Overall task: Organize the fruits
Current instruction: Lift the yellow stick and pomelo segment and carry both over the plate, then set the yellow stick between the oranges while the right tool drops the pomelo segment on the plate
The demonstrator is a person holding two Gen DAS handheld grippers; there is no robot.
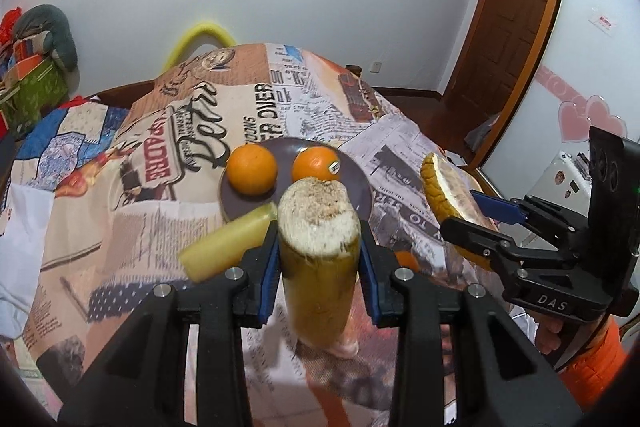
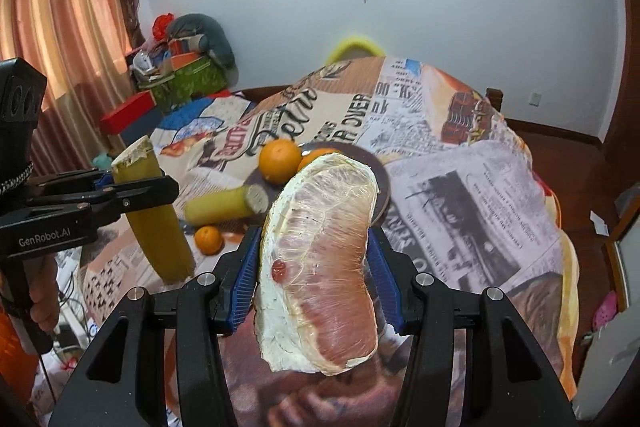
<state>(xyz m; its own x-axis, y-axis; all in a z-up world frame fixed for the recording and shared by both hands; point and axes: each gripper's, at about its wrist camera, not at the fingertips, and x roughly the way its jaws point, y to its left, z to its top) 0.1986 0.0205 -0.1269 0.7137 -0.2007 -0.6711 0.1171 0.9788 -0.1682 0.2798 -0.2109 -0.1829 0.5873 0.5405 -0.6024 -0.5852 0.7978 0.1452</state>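
My left gripper (image 1: 319, 259) is shut on an upright yellow-green sugarcane piece (image 1: 318, 259), also seen as the sugarcane piece (image 2: 154, 215) held by the left gripper (image 2: 132, 193) in the right wrist view. My right gripper (image 2: 316, 275) is shut on a plastic-wrapped pomelo wedge (image 2: 320, 267); this pomelo wedge (image 1: 452, 195) shows in the right gripper (image 1: 476, 211) at the right of the left wrist view. Both are held above the table. A dark plate (image 1: 356, 179) holds two oranges (image 1: 251, 169) (image 1: 315, 163). A second sugarcane piece (image 1: 226, 245) lies at its near rim, and a small orange (image 2: 208, 239) sits beside it.
The table wears a newspaper-print cloth (image 1: 200, 155). A yellow chair back (image 1: 200, 39) stands behind it. Boxes and a cushion are piled at the left wall (image 2: 188, 67), a wooden door (image 1: 516, 15) is at the right, and a person's hand (image 2: 40, 291) holds the left gripper's handle.
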